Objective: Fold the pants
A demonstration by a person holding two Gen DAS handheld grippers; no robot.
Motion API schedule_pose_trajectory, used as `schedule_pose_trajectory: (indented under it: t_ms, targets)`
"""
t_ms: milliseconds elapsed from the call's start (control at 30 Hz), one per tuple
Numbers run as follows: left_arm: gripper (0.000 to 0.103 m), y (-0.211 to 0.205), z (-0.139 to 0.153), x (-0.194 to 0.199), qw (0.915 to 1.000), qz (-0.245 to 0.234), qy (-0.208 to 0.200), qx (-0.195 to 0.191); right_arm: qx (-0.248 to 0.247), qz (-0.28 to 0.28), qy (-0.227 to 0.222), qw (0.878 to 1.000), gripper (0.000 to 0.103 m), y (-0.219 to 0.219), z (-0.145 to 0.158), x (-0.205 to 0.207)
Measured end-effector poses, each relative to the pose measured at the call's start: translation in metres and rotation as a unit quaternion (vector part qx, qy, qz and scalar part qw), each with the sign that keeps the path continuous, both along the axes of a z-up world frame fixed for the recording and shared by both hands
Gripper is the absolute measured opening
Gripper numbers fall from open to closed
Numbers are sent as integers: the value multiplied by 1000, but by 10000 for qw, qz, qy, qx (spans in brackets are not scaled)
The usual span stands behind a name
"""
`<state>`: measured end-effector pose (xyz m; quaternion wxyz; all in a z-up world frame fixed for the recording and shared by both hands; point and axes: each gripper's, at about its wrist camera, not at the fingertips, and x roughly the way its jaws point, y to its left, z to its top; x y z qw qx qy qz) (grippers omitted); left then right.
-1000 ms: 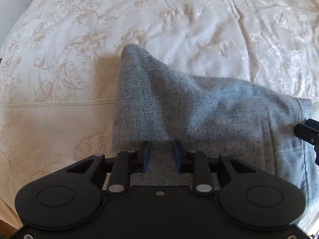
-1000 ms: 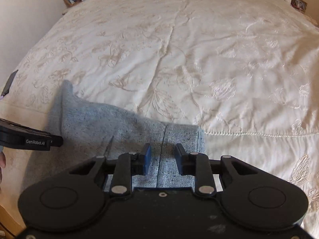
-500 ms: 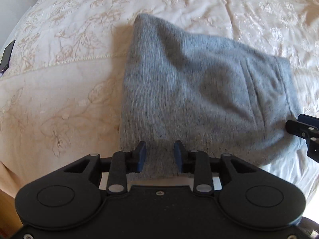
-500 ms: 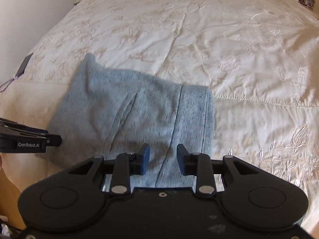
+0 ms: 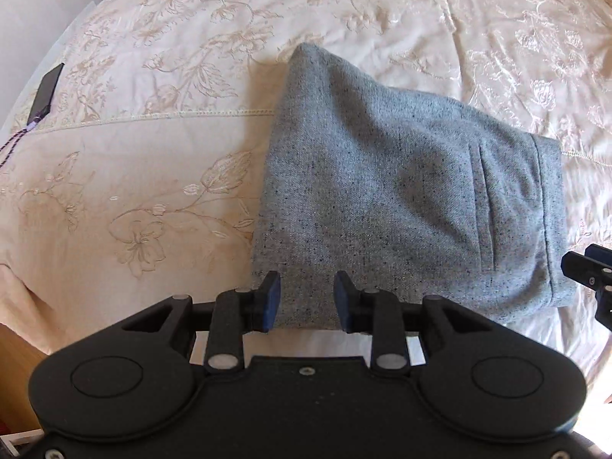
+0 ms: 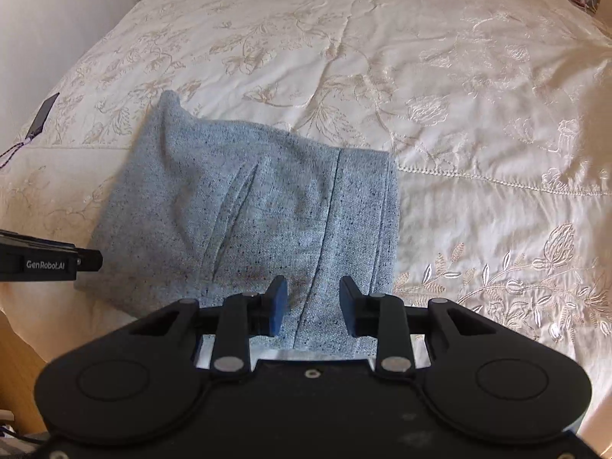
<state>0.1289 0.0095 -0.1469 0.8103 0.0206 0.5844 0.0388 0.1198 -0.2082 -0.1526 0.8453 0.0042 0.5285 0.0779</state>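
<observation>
Grey pants [image 5: 401, 199] lie folded into a compact bundle on the near part of the cream embroidered bedspread [image 5: 153, 176], waistband side to the right, a pocket slit showing. Left gripper [image 5: 307, 302] sits at the bundle's near left edge, jaws apart, nothing clamped. Right gripper [image 6: 313, 305] sits at the near right edge by the waistband seam, jaws apart too, fabric between them but ungripped. Dark phone [image 6: 44, 114] lies far left on the bedspread.
</observation>
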Motion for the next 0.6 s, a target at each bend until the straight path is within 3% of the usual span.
schedule_pose_trajectory:
  t_ms: [233,333,600]
  targets:
    - [42,-2,47,-28,9990,-74,-427,107,122,-291,-396,9987,33,3,54,-23]
    - [42,2,61,-43,9981,-151,-588,-62,162,-388,-586,9974,33,11,70,-41]
    - [42,17,81,-95,9978,-247,-493,-376,13,-746,-726,9946,33,34,91,-96]
